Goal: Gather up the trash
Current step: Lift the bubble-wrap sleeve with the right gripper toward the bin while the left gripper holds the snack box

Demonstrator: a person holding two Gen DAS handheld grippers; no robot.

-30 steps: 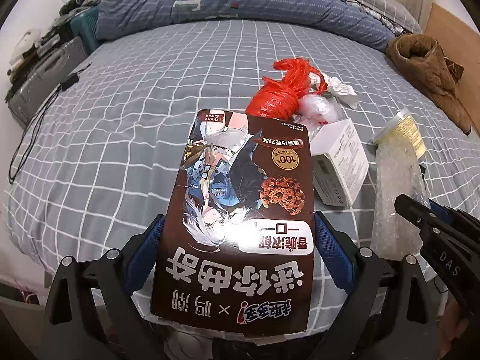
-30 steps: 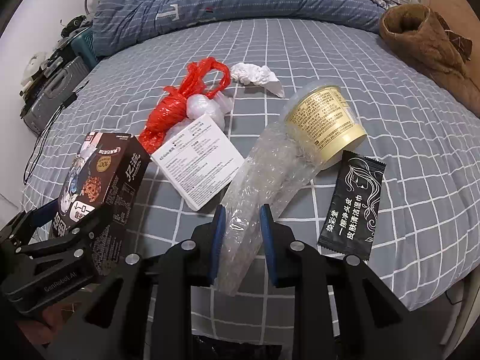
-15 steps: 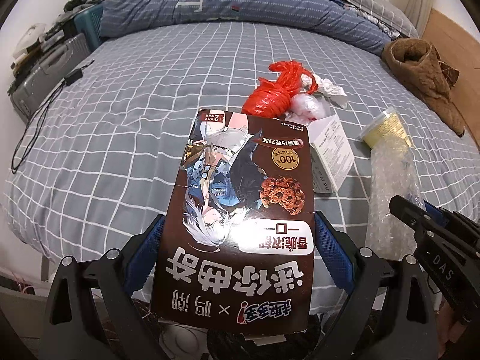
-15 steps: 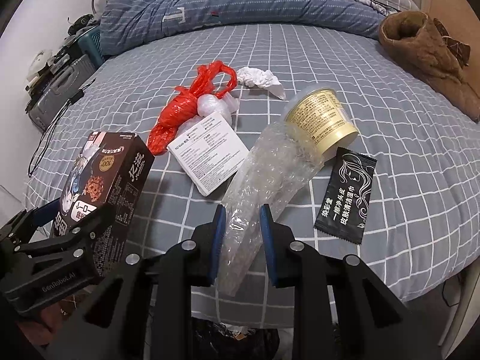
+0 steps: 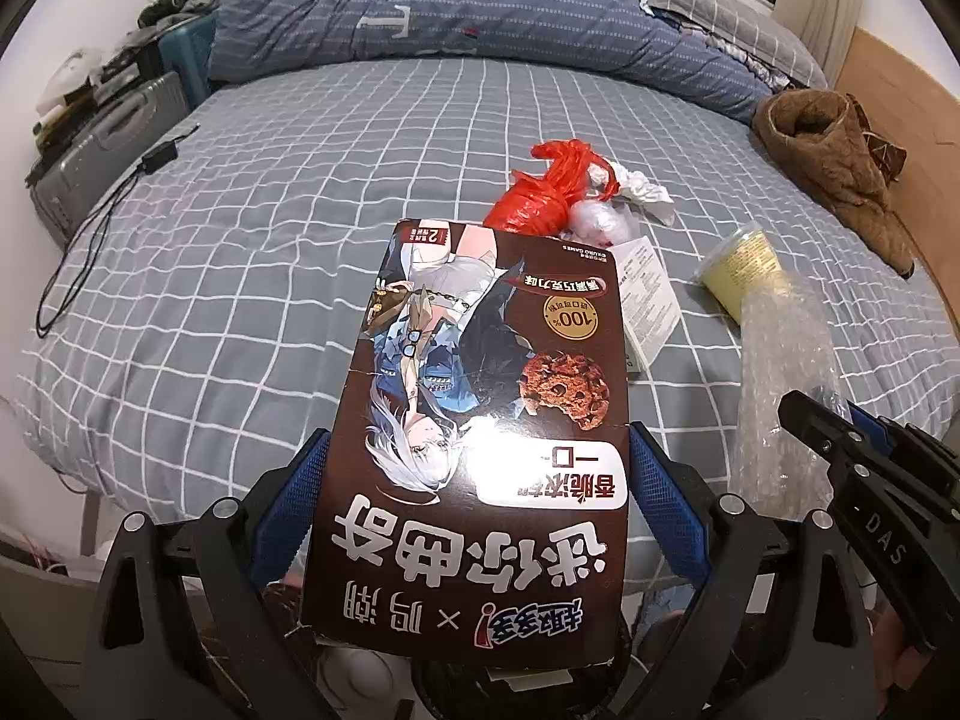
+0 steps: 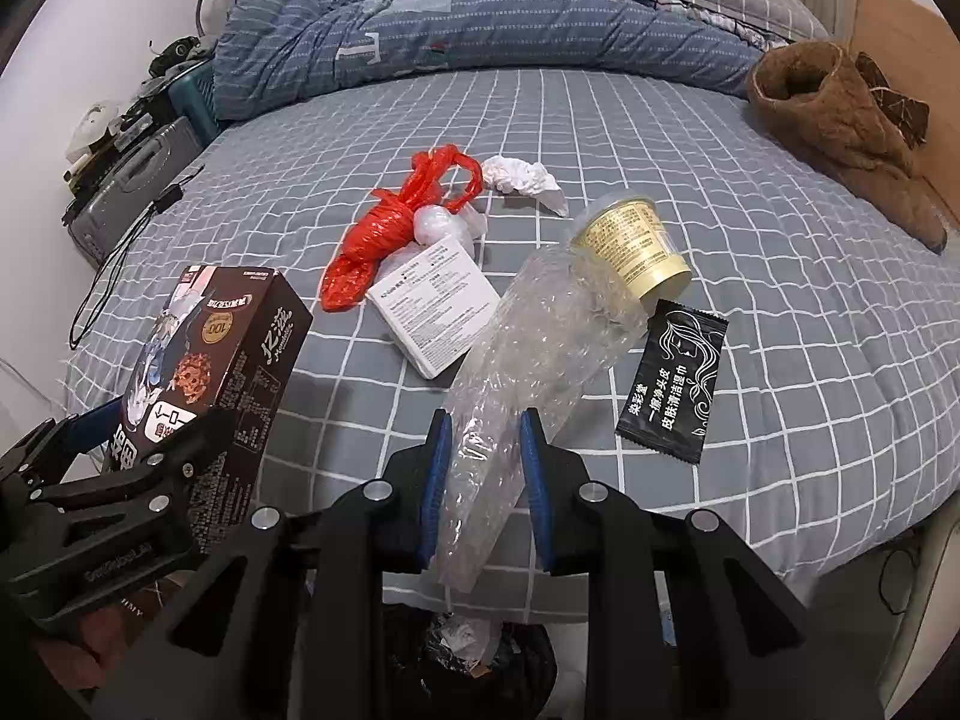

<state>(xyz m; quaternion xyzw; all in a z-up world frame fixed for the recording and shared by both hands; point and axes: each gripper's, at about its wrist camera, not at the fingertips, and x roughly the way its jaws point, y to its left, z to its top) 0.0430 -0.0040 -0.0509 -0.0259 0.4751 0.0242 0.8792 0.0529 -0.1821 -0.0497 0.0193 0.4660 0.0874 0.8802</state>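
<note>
My left gripper [image 5: 477, 456] is shut on a brown cookie box [image 5: 486, 420], held off the near edge of the bed; the box also shows in the right wrist view [image 6: 210, 360]. My right gripper [image 6: 483, 450] is shut on a clear roll of bubble wrap [image 6: 528, 348], also in the left wrist view [image 5: 780, 372]. On the bed lie a red plastic bag [image 6: 390, 228], a white box [image 6: 435, 306], a yellow cup [image 6: 630, 240], a black sachet [image 6: 672, 384] and crumpled white tissue [image 6: 522, 177]. A bin with a black liner [image 6: 480, 660] sits below the grippers.
The bed has a grey checked sheet [image 6: 780, 300] and a blue quilt [image 6: 480, 18] at the back. A brown garment [image 6: 840, 120] lies at the right. A grey suitcase [image 6: 132, 180] and cable [image 6: 114, 264] are at the left.
Both grippers have drawn back and up from the bed with their loads; the bed edge and the bin below have come into view.
</note>
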